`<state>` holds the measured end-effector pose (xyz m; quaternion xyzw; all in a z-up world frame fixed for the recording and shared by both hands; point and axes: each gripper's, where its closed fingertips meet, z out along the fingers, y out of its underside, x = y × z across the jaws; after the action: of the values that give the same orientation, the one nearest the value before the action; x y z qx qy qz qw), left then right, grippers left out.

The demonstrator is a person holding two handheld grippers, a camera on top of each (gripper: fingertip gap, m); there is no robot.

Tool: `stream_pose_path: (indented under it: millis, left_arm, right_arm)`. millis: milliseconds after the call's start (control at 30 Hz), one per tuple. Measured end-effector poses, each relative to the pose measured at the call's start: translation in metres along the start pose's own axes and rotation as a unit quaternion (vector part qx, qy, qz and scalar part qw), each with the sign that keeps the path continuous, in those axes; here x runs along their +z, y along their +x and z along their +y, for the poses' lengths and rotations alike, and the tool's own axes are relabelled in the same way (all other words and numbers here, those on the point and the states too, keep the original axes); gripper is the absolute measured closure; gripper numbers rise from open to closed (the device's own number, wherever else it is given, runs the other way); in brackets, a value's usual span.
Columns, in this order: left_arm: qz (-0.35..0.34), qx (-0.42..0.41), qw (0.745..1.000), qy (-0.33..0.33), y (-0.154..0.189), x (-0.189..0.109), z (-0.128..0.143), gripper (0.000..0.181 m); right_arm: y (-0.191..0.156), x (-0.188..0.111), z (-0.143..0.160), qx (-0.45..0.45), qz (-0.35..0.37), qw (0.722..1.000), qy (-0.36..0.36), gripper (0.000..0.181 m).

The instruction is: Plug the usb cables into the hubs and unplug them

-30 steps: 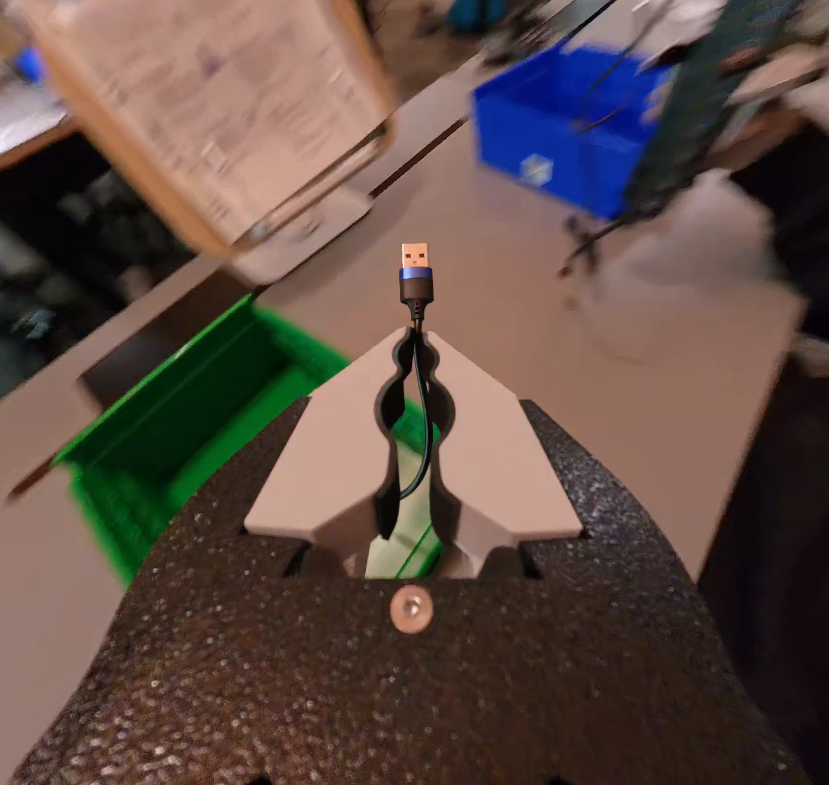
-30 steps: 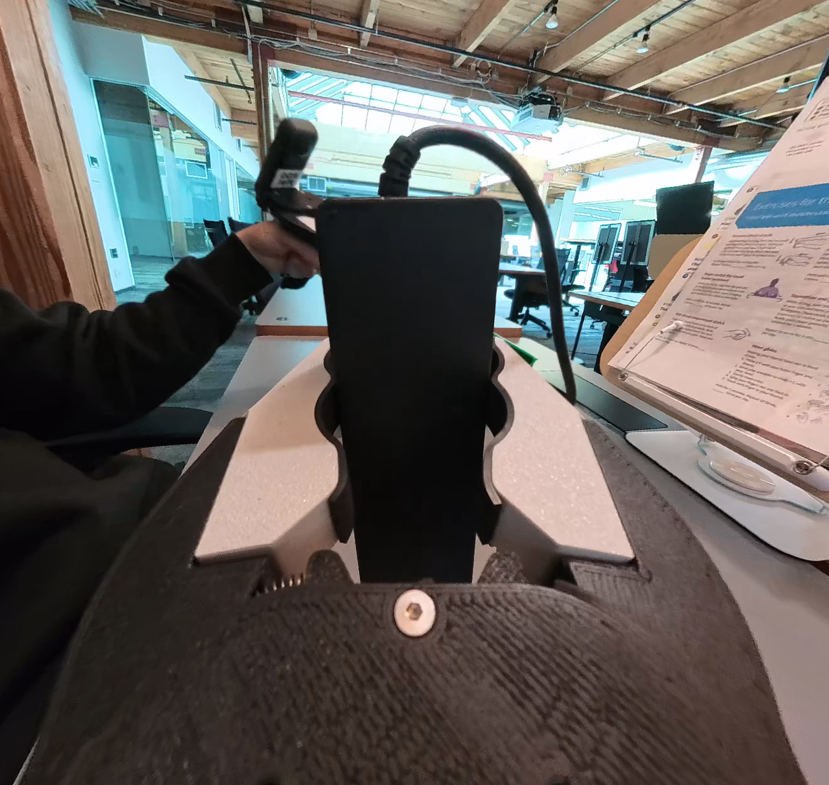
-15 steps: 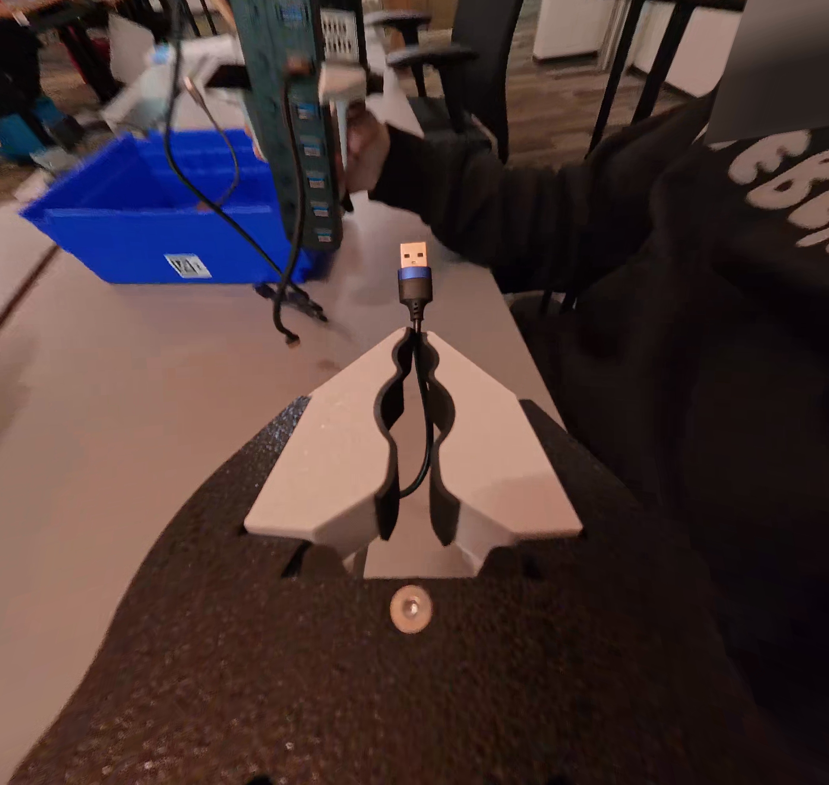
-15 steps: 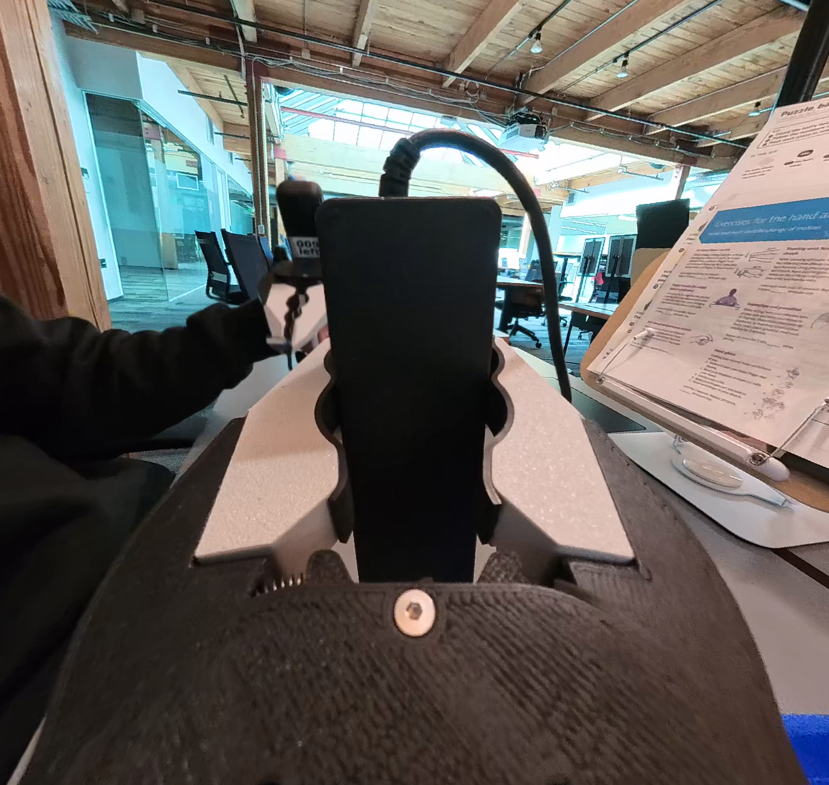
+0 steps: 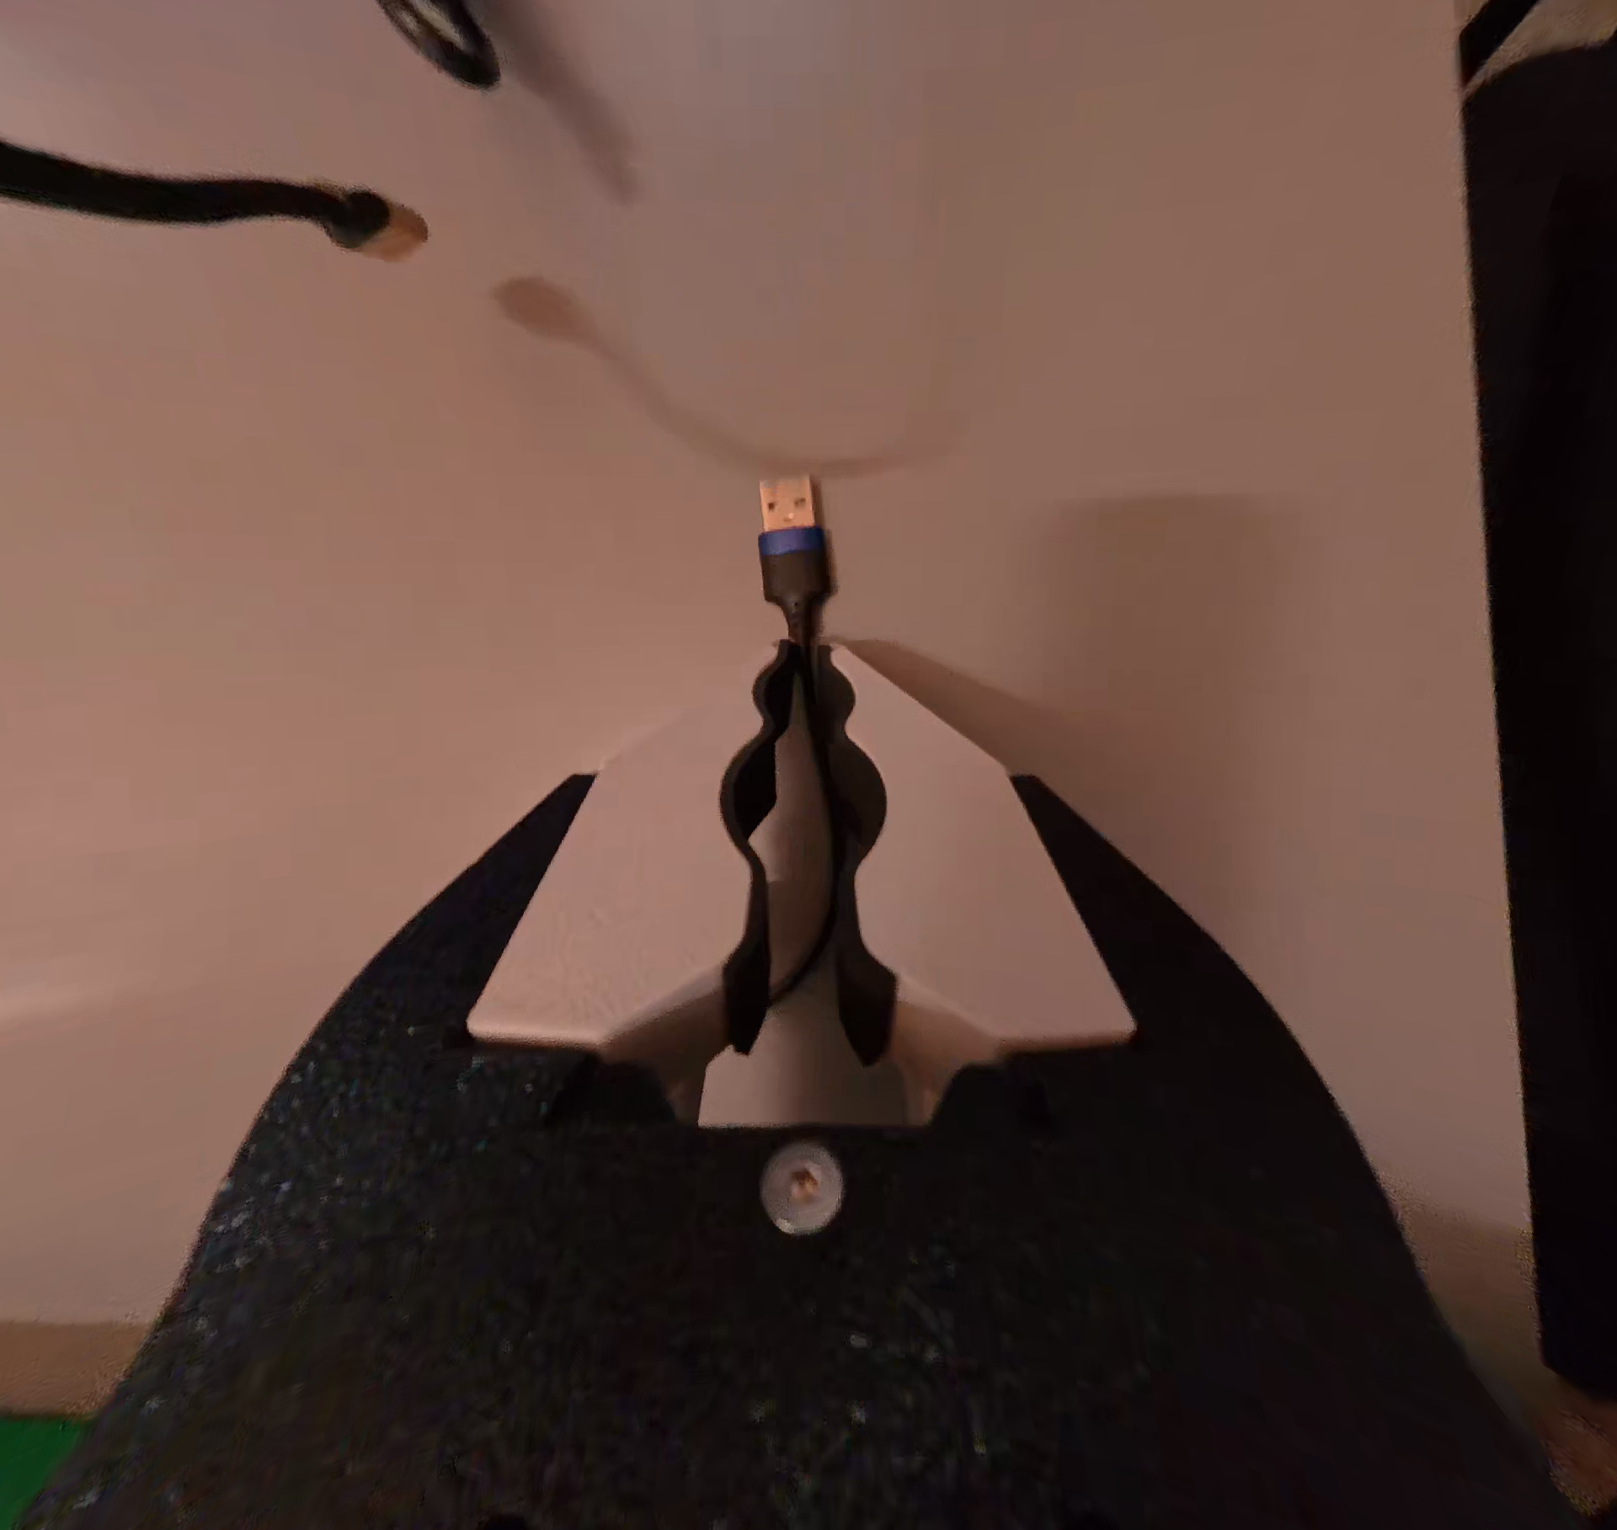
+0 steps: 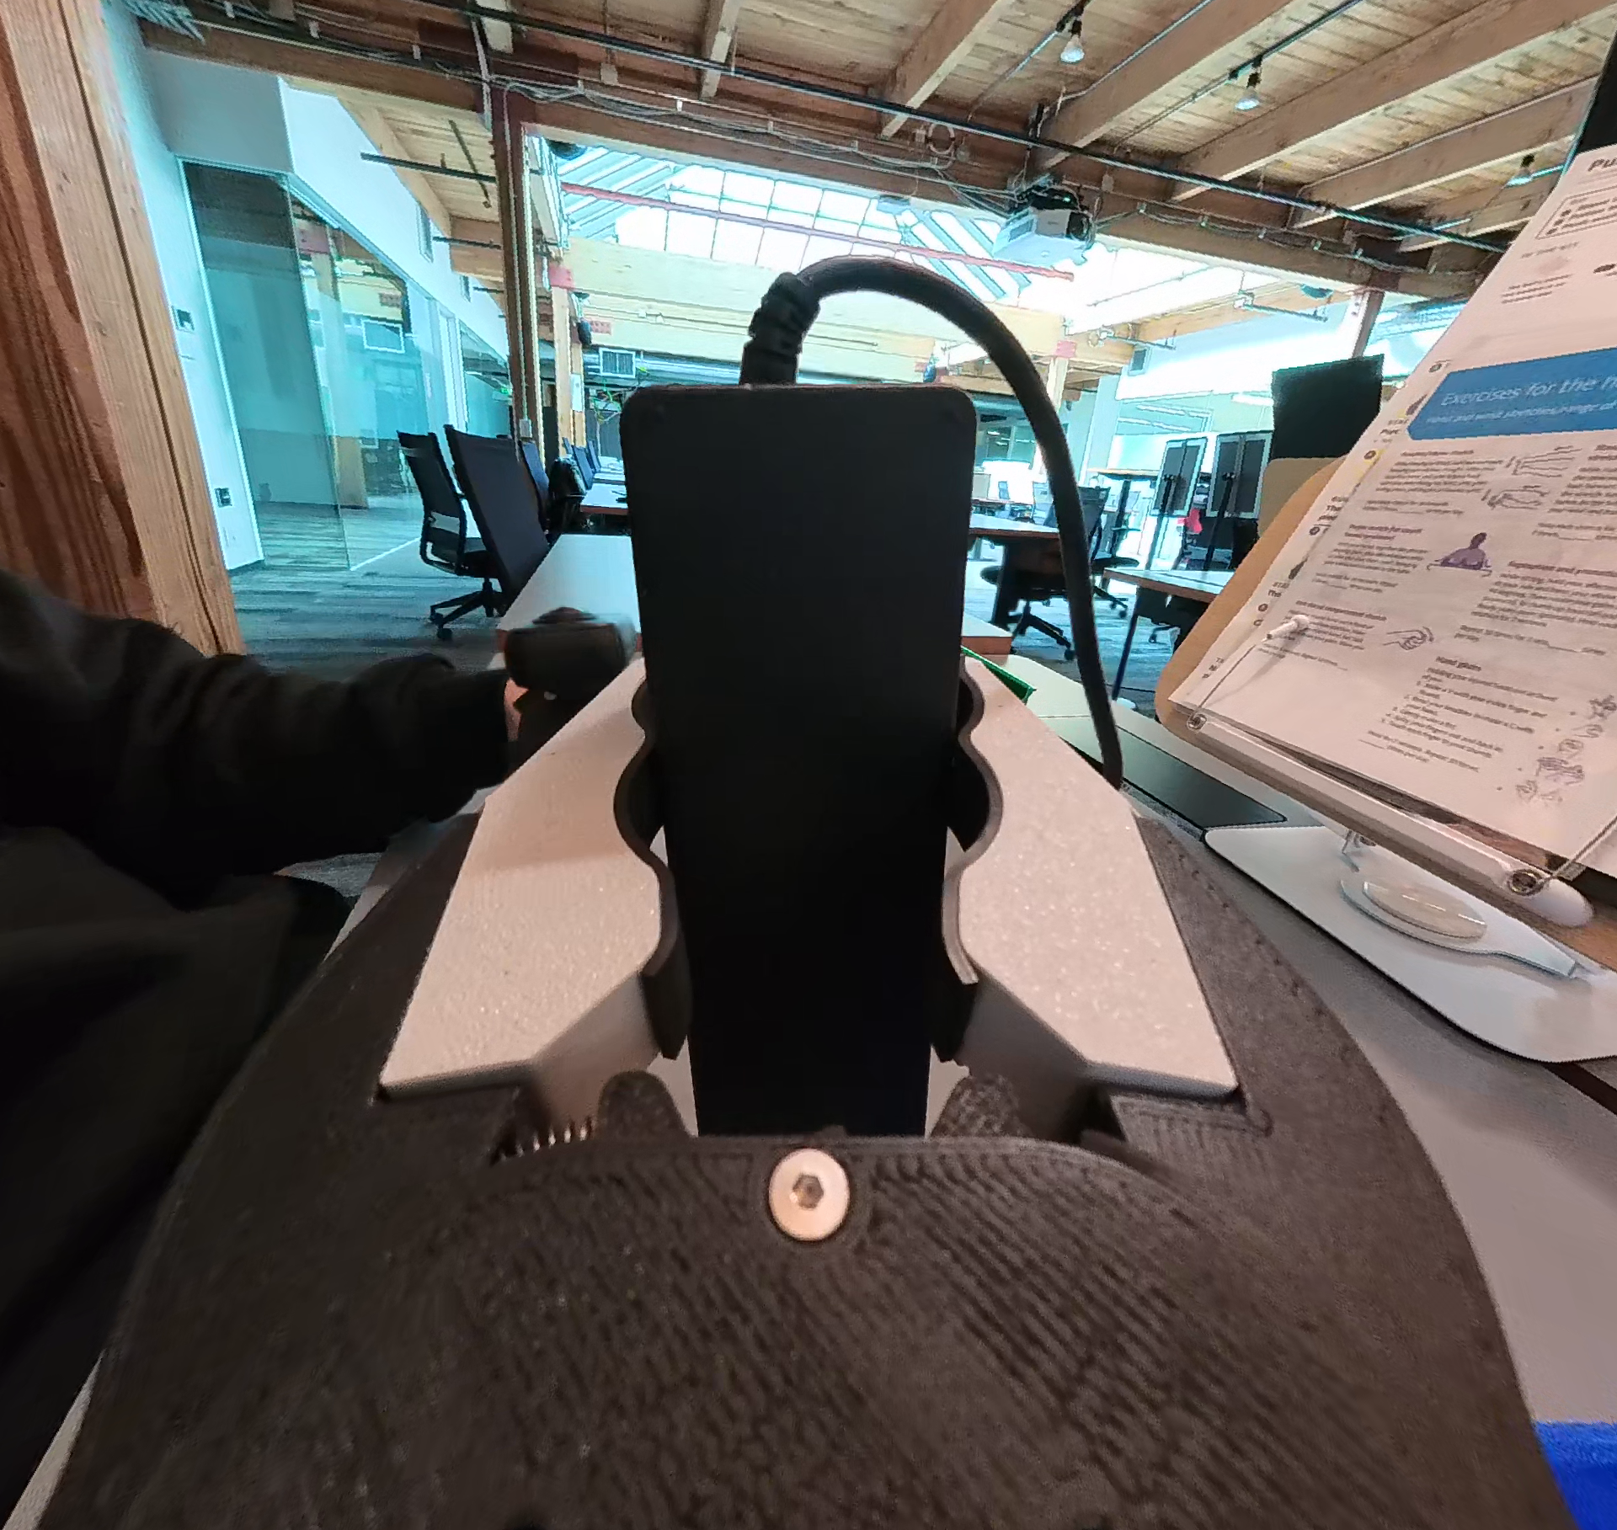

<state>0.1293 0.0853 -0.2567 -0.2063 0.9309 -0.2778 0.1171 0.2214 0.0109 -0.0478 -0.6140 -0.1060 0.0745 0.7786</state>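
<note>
My left gripper is shut on a thin black USB cable. Its blue-collared plug sticks out past the fingertips and points at the pale table top, close to it. My right gripper is shut on a black slab-shaped hub and holds it upright. The hub's thick black cord arches from its top down to the right. Its ports are hidden in this view. In the right wrist view the left gripper is low at the left, held by a black-sleeved arm.
A loose black cable end lies on the table to the left, with a blurred dark object above it. A dark vertical shape fills the right edge. A document stand is at the right, a blue bin corner below it.
The left gripper has swung from facing the hub and the person down to face the table top, still holding the cable. In the right wrist view it has dropped lower. The hub stays gripped.
</note>
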Motion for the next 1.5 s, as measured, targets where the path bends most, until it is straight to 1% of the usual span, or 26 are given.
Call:
stream_pose_path:
  millis: [33, 100, 200, 233, 267, 300, 400, 500, 533, 633, 667, 700, 767, 867, 967, 1067, 1233, 1500]
  left_arm:
    - [-0.003, -0.004, 1.000, 0.014, 0.001, 0.001, -0.005, 0.174]
    - [-0.021, -0.016, 0.999, 0.039, -0.002, 0.004, -0.013, 0.160]
    - [-0.022, -0.034, 0.998, 0.049, -0.001, 0.012, -0.017, 0.151]
    - [-0.015, -0.044, 0.997, 0.054, 0.001, 0.014, -0.018, 0.154]
    - [-0.009, -0.055, 0.997, 0.057, 0.002, 0.015, -0.019, 0.164]
    - [-0.009, -0.067, 0.996, 0.058, 0.002, 0.016, -0.020, 0.168]
    - [-0.017, -0.093, 0.994, 0.058, 0.001, 0.016, -0.020, 0.169]
    - [-0.041, -0.108, 0.992, 0.050, 0.000, 0.011, -0.023, 0.169]
    - [-0.035, -0.119, 0.990, 0.067, 0.004, 0.004, -0.033, 0.169]
    - [0.055, -0.153, 0.972, 0.169, 0.034, -0.034, -0.089, 0.168]
    - [0.063, -0.152, 0.969, 0.186, 0.040, -0.046, -0.103, 0.168]
    - [0.042, -0.147, 0.971, 0.187, 0.038, -0.054, -0.111, 0.168]
    - [-0.011, -0.140, 0.976, 0.164, 0.028, -0.063, -0.120, 0.168]
    - [-0.083, -0.156, 0.974, 0.141, 0.000, -0.071, -0.128, 0.168]
    - [-0.073, -0.179, 0.969, 0.157, -0.012, -0.078, -0.140, 0.168]
    - [-0.076, -0.188, 0.969, 0.145, -0.023, -0.079, -0.141, 0.168]
    - [-0.089, -0.200, 0.965, 0.146, -0.036, -0.083, -0.148, 0.168]
    - [-0.063, -0.186, 0.973, 0.121, -0.035, -0.087, -0.150, 0.169]
  right_arm:
    - [0.001, -0.001, 0.000, 0.001, 0.001, 1.000, 0.002, 0.118]
    - [0.001, -0.002, -0.001, 0.004, -0.001, 1.000, 0.006, 0.118]
    - [0.001, -0.002, 0.001, 0.010, -0.005, 1.000, 0.008, 0.118]
    - [0.001, -0.002, 0.002, 0.011, -0.006, 1.000, 0.007, 0.118]
    - [0.001, -0.001, 0.003, 0.013, -0.007, 1.000, 0.006, 0.118]
    - [0.001, -0.001, 0.003, 0.017, -0.009, 1.000, 0.005, 0.118]
    - [-0.001, 0.000, 0.004, 0.026, -0.016, 0.999, 0.009, 0.118]
    - [-0.006, 0.003, 0.005, 0.034, -0.035, 0.999, 0.013, 0.118]
    - [-0.008, 0.004, 0.006, 0.039, -0.040, 0.998, 0.013, 0.118]
    - [-0.011, 0.011, 0.009, 0.050, -0.052, 0.997, 0.014, 0.118]
    - [-0.012, 0.014, 0.011, 0.056, -0.055, 0.997, 0.015, 0.118]
    - [-0.013, 0.017, 0.011, 0.064, -0.061, 0.996, 0.018, 0.118]
    - [-0.016, 0.024, 0.012, 0.078, -0.068, 0.994, 0.026, 0.118]
    - [-0.023, 0.034, 0.017, 0.091, -0.083, 0.992, 0.024, 0.118]
    - [-0.028, 0.040, 0.020, 0.101, -0.093, 0.990, 0.021, 0.118]
    - [-0.027, 0.041, 0.020, 0.113, -0.095, 0.989, 0.030, 0.118]
    - [-0.021, 0.040, 0.024, 0.142, -0.093, 0.985, 0.037, 0.118]
    - [-0.024, 0.042, 0.026, 0.145, -0.098, 0.984, 0.023, 0.118]
